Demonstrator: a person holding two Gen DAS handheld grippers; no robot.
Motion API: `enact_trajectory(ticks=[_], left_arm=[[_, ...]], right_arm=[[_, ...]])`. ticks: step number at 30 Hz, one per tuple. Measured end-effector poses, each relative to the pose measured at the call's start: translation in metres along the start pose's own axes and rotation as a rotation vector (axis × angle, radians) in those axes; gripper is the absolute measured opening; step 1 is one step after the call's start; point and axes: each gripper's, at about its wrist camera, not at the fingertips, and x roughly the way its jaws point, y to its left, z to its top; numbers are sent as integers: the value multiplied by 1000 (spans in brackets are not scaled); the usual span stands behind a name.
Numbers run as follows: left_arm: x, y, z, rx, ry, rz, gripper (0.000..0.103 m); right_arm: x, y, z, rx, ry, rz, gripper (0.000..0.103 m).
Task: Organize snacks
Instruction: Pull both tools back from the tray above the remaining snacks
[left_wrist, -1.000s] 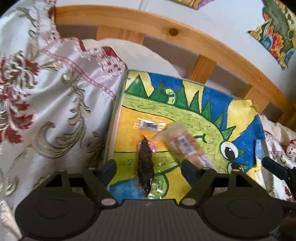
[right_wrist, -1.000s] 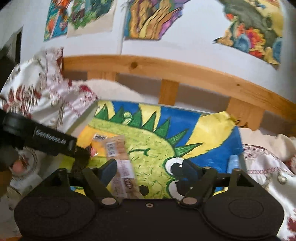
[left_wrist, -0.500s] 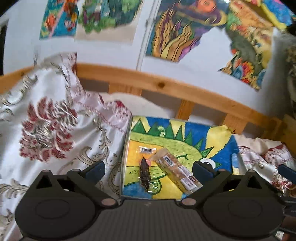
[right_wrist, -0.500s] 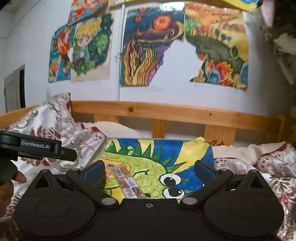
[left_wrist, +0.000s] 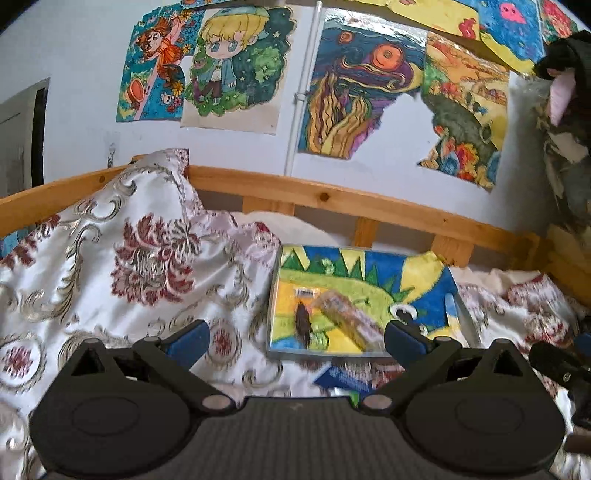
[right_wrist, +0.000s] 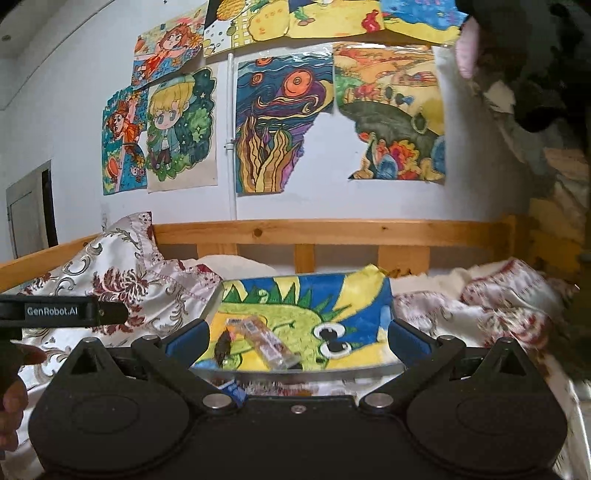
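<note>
Both tools, left (left_wrist: 293, 338) and right (right_wrist: 295, 338), have just spread wide with nothing between them and pulled back from the tray (left_wrist: 463, 314), leaving the snack pack (left_wrist: 347, 319) and dark snack (left_wrist: 302, 323) lying on it, so that drop-off looks done.

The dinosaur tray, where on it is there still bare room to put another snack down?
The dinosaur tray is bare across its right half, around the painted eyes and the blue corner. Its left side is crowded: the dark snack, the long clear packet and a small wrapper lie close together there.
</note>
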Motion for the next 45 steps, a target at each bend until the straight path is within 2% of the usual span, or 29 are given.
enact_trajectory(ticks=[7, 11, 20, 28, 32, 45], left_arm=[[-30, -2, -30, 28, 42, -2, 102], [-40, -7, -43, 60, 78, -4, 103], [-51, -17, -63, 139, 157, 47, 102], [-52, -8, -71, 77, 236, 42, 102], [-52, -4, -70, 46, 244, 56, 102], [-44, -4, -61, 62, 272, 62, 102]], right_arm=[[-34, 4, -20, 15, 72, -11, 102], [-50, 6, -28, 17, 77, -3, 102], [-58, 8, -41, 11, 168, -18, 102], [-58, 16, -50, -22, 223, -7, 102], [-57, 17, -50, -27, 233, -11, 102], [-48, 17, -52, -30, 269, -26, 102]])
